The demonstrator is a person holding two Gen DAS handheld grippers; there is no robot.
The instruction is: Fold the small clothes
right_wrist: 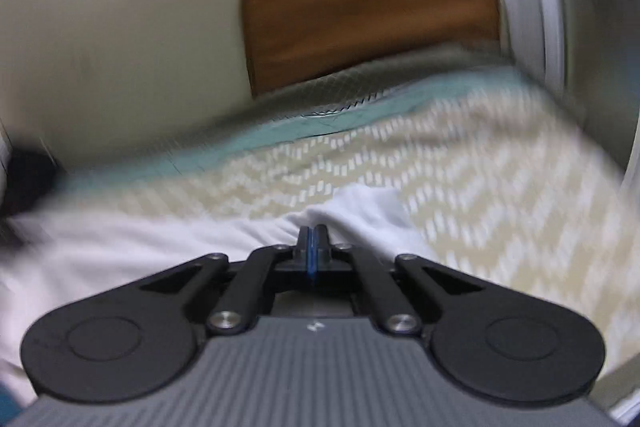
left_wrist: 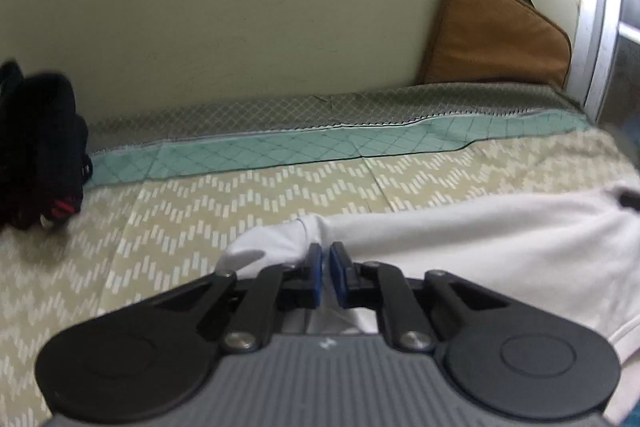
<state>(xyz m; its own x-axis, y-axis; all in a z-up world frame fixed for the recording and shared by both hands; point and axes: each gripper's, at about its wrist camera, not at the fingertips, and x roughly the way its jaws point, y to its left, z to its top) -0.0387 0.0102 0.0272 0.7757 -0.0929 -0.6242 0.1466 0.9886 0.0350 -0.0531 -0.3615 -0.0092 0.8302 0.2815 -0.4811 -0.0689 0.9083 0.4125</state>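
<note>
White garment [left_wrist: 480,247] on the patterned bedspread [left_wrist: 200,211], spread between both grippers. Left gripper [left_wrist: 326,253]: jaws narrowly parted over the sleeve edge. Right gripper [right_wrist: 313,233]: jaws pressed together at a fold, grip uncertain. Fabric appears light, limp; best pinched at hems or corners.

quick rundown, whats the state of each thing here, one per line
left hand-held gripper: jaws nearly closed, narrow gap showing, at the white garment's edge
right hand-held gripper: jaws shut, at the garment's bunched edge
white garment: spread across the bed, unfolded, one end rumpled
black clothes: piled in a heap at the far left of the bed
brown cushion: upright, leaning on the wall
patterned bedsheet: laid flat, faint crease lines
</note>
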